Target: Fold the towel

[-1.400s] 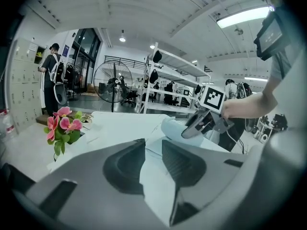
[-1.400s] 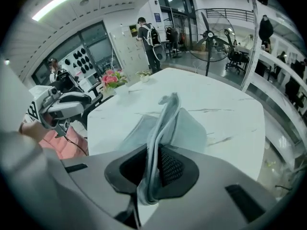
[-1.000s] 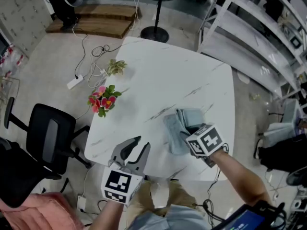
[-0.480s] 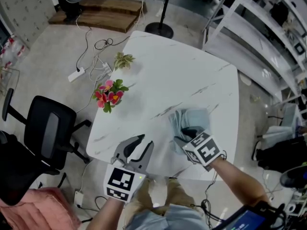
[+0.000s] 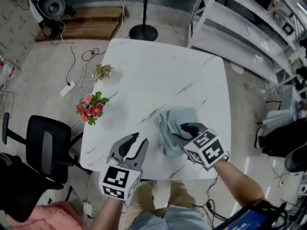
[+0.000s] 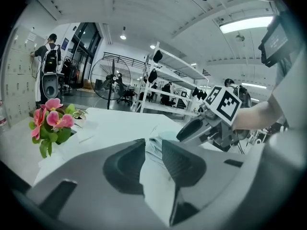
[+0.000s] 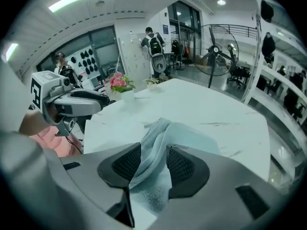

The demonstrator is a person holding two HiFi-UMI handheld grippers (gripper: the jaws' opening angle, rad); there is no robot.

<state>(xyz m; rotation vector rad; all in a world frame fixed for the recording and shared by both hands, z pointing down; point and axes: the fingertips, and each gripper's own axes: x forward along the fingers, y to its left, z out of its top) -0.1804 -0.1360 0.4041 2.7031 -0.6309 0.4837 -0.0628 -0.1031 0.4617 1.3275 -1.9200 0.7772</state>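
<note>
A light blue towel (image 5: 173, 124) lies bunched on the white marble table (image 5: 158, 75), near its front right. My right gripper (image 5: 182, 131) points down at the towel's near edge. In the right gripper view a raised fold of the towel (image 7: 158, 133) runs up between the jaws of that gripper (image 7: 153, 150). Those jaws have just been opening and stand apart around the fold without pinching it. My left gripper (image 5: 140, 139) hovers over the table's front edge, left of the towel. It is open and holds nothing; the towel (image 6: 165, 136) shows beyond it (image 6: 153, 142).
Pink flowers (image 5: 91, 108) and a small green plant (image 5: 102, 72) stand along the table's left edge. A black office chair (image 5: 45, 147) is on the floor at the left. A fan stand (image 5: 143, 32) and white shelving (image 5: 249, 37) stand behind the table.
The right gripper's jaws have parted and it has lifted slightly, leaving the towel bunched under it. The left gripper has edged a little toward the towel.
</note>
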